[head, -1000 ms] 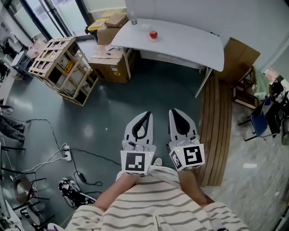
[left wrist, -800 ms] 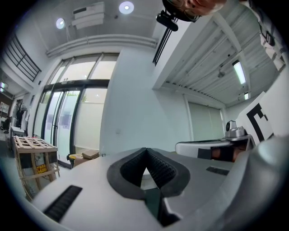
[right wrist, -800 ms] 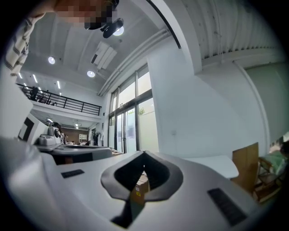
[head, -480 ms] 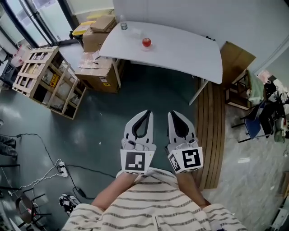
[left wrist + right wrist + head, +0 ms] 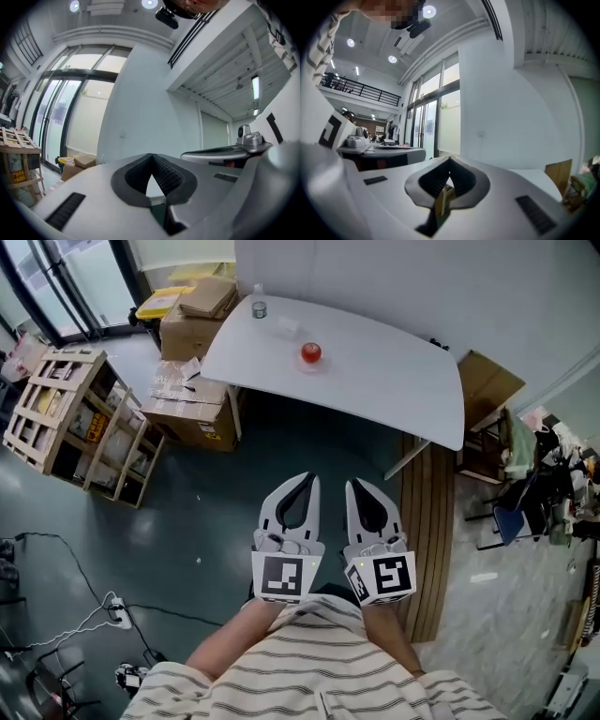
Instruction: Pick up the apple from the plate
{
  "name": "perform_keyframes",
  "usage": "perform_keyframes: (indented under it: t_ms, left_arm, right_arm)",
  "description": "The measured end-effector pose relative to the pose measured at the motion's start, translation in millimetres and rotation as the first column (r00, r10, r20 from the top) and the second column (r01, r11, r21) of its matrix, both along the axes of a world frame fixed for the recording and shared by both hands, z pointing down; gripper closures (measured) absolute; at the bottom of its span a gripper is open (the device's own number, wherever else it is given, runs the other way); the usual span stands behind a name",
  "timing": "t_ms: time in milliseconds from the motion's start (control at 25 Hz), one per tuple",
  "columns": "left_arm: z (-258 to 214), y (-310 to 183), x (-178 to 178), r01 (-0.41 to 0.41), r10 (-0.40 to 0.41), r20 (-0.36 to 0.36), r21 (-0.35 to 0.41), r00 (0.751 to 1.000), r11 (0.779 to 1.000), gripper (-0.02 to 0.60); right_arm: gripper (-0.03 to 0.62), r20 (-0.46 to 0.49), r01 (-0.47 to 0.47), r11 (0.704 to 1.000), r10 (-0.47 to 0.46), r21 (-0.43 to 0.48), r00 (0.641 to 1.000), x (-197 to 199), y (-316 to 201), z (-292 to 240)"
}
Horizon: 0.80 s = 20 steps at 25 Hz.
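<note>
A red apple (image 5: 310, 353) sits on a small pale plate (image 5: 310, 365) toward the far left part of a white table (image 5: 394, 362), well ahead of me. My left gripper (image 5: 308, 478) and right gripper (image 5: 353, 484) are held side by side in front of my chest, over the dark floor and far short of the table. Both are shut with nothing between the jaws. In the left gripper view the left gripper's (image 5: 151, 156) tips meet, and the right gripper's (image 5: 450, 161) do in the right gripper view. Neither gripper view shows the apple.
A small bottle (image 5: 259, 307) stands on the table's far left corner. Cardboard boxes (image 5: 192, 399) and a wooden crate (image 5: 70, 418) stand left of the table. Wooden planks (image 5: 433, 521) lie on the floor at right, with chairs (image 5: 525, 488) beyond. Cables (image 5: 84, 624) trail at lower left.
I have walked toward the table, which with the apple now shows nearer and lower in the head view. Both grippers stay shut and side by side.
</note>
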<state>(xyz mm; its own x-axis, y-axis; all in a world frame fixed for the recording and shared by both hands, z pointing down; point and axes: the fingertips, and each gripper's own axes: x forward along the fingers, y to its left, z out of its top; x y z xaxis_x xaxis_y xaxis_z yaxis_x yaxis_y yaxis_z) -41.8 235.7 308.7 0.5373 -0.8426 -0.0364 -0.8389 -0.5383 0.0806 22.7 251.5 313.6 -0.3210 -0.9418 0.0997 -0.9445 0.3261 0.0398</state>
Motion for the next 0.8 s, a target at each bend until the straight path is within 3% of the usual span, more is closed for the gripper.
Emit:
perform_keyframes:
  t_ms: [360,800]
  left_arm:
    - [9.8,-48.9,-27.7,0.018,-0.019,-0.029,-0.024,0.999,1.000,0.575]
    - [16.8,-123.1,-26.0,0.030,-0.030,0.001,0.009,1.000,1.000,0.575]
  right_arm:
    - [0.583,-0.028,-0.009,0.999,0.010,0.039,1.000,-23.2,-49.3,-8.4]
    - [0.583,0.002,0.013,0.995,-0.014,0.100,1.000,-25.3,-127.0,-3.3]
